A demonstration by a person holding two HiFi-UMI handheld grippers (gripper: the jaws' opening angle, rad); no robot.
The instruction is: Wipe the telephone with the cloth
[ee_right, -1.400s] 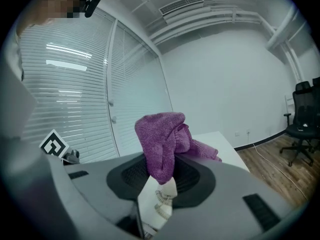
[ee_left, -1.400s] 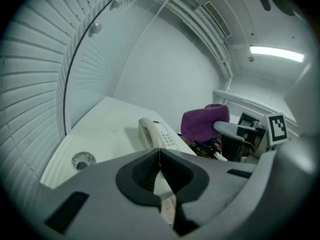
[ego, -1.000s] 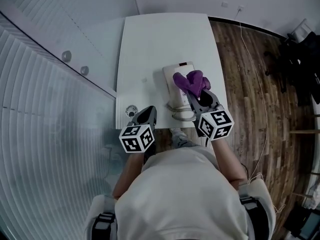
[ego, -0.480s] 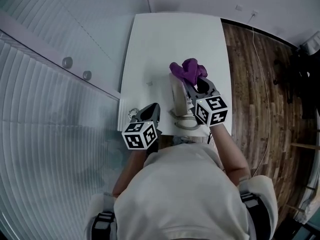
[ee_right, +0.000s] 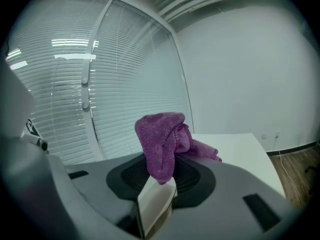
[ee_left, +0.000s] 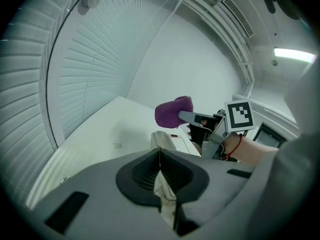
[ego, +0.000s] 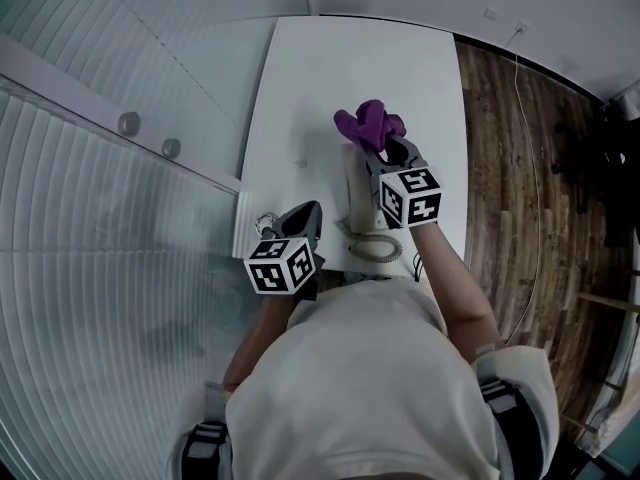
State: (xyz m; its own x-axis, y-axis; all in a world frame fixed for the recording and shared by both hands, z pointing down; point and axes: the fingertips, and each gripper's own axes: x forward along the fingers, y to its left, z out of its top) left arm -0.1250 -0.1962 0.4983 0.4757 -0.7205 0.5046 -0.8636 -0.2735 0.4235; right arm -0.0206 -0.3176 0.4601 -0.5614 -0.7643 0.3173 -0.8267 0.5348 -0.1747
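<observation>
the wiping pass looked to be under way. the right gripper [ego: 382, 151] had its jaws clamped on a bunched purple terry cloth [ego: 368, 124], which sat over the far end of the cream plastic desk telephone [ee_left: 169, 140]; whether the cloth actually pressed on the casing could not be told. the telephone lay on the white rectangular table [ego: 300, 88], toward its near right part, largely hidden in the head view beneath the right gripper. the left gripper [ego: 303, 214] had its jaws together on nothing and hovered at the table's near edge, beside the telephone and apart from it. the next move probably called for drawing the cloth back along the casing with light downward pressure, perhaps steadying the body with the idle left gripper so it would not slide. the telephone's coiled cord [ego: 374, 247] lay at the near end, where such a stroke would finish, and could snag the cloth. a small metal fitting [ego: 264, 223] sat at the table's edge by the left gripper, out of the path.
</observation>
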